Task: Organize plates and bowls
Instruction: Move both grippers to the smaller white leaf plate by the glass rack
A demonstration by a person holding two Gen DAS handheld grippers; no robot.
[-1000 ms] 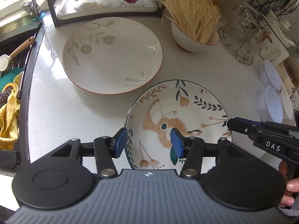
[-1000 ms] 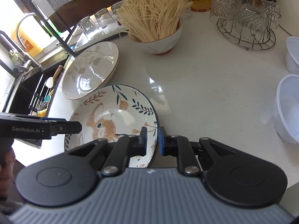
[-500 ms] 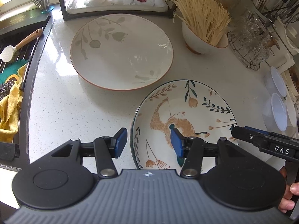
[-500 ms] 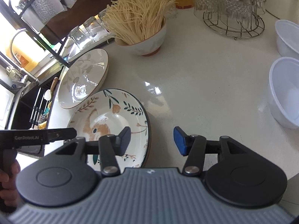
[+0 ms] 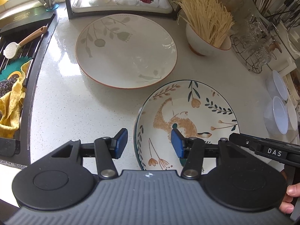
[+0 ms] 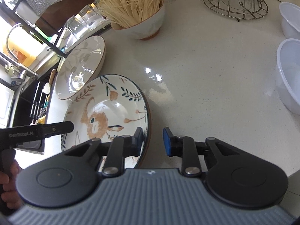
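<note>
On a white kitchen counter [image 5: 61,103] beside a sink, two hand-held grippers flank a fox-patterned plate [image 5: 187,120], one to each side of it. The left gripper [image 5: 149,143] hovers with its jaws spread wide and nothing between them touching: its left pad lies outside the plate's near-left rim, its right pad over the painted inside, so the rim runs up through the gap. The right gripper [image 6: 153,140] is likewise open and empty, its left finger over the plate's right edge and its right finger above bare counter.

The fox-patterned plate sits flat on the counter, right in front of both tools. Just beyond it, toward the glass rack [image 5: 120,9], lies the larger leaf-patterned plate [image 5: 125,50], their rims near or touching in the right wrist view. A noodle bowl [image 5: 206,43] stands further right, and clear plastic bowls [image 5: 277,116] wait at the counter's far right.

The coming move appears to turn on that rim-in-gap alignment: each gripper straddles an opposite edge of the fox-patterned plate, and either could close on it. The leaf-patterned plate lies forward and left, nearer the left gripper, a likely stacking base.
</note>
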